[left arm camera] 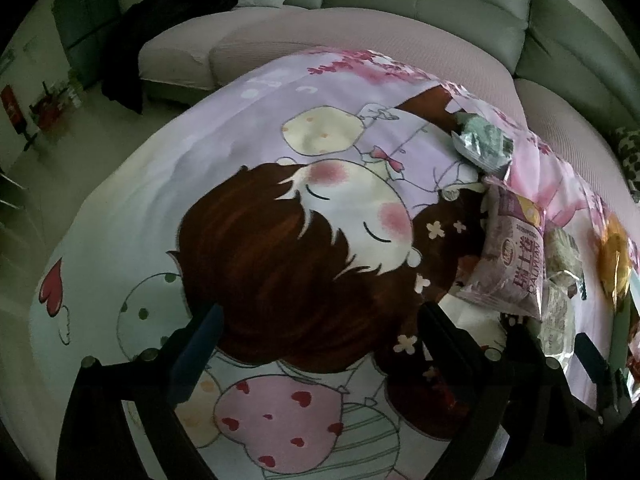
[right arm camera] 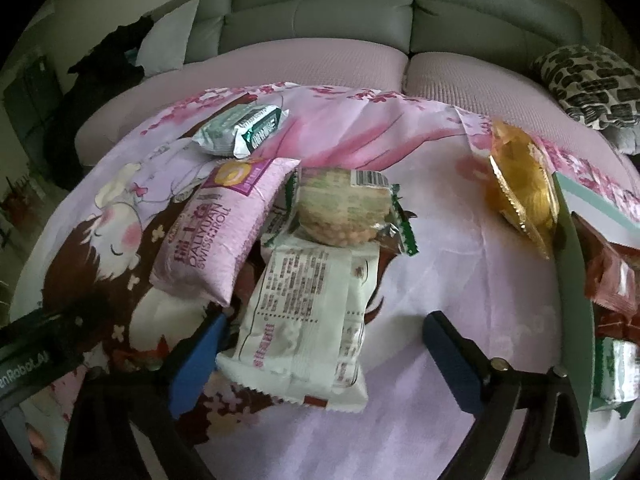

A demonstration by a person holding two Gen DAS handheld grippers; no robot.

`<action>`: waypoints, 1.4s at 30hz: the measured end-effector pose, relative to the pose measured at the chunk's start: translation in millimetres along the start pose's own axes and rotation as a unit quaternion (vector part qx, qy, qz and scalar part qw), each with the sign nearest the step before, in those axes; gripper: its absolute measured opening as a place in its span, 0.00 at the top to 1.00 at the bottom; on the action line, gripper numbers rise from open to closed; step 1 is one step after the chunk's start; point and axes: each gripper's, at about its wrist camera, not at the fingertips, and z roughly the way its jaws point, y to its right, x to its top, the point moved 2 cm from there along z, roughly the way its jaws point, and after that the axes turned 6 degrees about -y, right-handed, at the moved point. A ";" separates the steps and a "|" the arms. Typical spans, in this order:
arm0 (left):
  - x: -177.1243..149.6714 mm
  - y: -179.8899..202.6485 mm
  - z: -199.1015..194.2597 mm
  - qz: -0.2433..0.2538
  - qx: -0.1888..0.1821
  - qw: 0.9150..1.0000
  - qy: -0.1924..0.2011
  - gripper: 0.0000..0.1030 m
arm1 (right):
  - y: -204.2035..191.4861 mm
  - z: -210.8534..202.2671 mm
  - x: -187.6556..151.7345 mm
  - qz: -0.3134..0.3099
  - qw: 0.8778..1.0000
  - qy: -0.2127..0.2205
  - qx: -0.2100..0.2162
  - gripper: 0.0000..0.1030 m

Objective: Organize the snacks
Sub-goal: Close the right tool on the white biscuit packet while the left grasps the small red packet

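Several snack packs lie on a cartoon-print cloth [right arm camera: 420, 184]. In the right wrist view a white pack [right arm camera: 308, 320] lies between the jaws of my open right gripper [right arm camera: 324, 328], which hovers just over it. Behind it are a clear pack of round puffs [right arm camera: 344, 208], a pink Swiss roll pack [right arm camera: 224, 232], a green-white pack [right arm camera: 240, 128] and a gold pack [right arm camera: 520, 184]. My left gripper [left arm camera: 320, 320] is open and empty over bare cloth, left of the Swiss roll pack [left arm camera: 512, 256]. The green-white pack [left arm camera: 484, 144] lies farther back.
A green-rimmed box [right arm camera: 572, 276] at the right edge holds red-brown packs [right arm camera: 612, 276] and a green-white one [right arm camera: 616, 372]. The cloth lies on a pink sofa seat [right arm camera: 320, 60] with grey back cushions [right arm camera: 320, 4]. A patterned pillow [right arm camera: 592, 80] sits far right.
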 end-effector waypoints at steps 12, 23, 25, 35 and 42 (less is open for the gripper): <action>-0.5 6.4 1.2 0.005 -0.006 1.000 -0.003 0.05 | 6.2 -6.6 -1.0 -0.009 1.000 0.010 -0.005 0.37; -0.6 13.4 1.9 0.015 -0.008 1.000 -0.005 0.05 | 6.9 -5.7 -3.1 -0.025 1.000 0.012 0.002 0.37; -0.6 13.7 2.1 0.016 -0.007 1.000 -0.005 0.05 | 6.7 -5.9 -3.5 -0.026 1.000 0.015 0.004 0.38; -3.9 24.8 4.4 0.028 -0.019 0.999 -0.016 0.05 | 15.9 -12.6 -6.7 -0.012 1.000 0.007 0.019 0.45; -12.0 34.5 7.8 0.041 -0.027 0.998 -0.030 0.05 | 22.8 -19.1 -17.9 -0.011 1.000 -0.002 0.014 0.45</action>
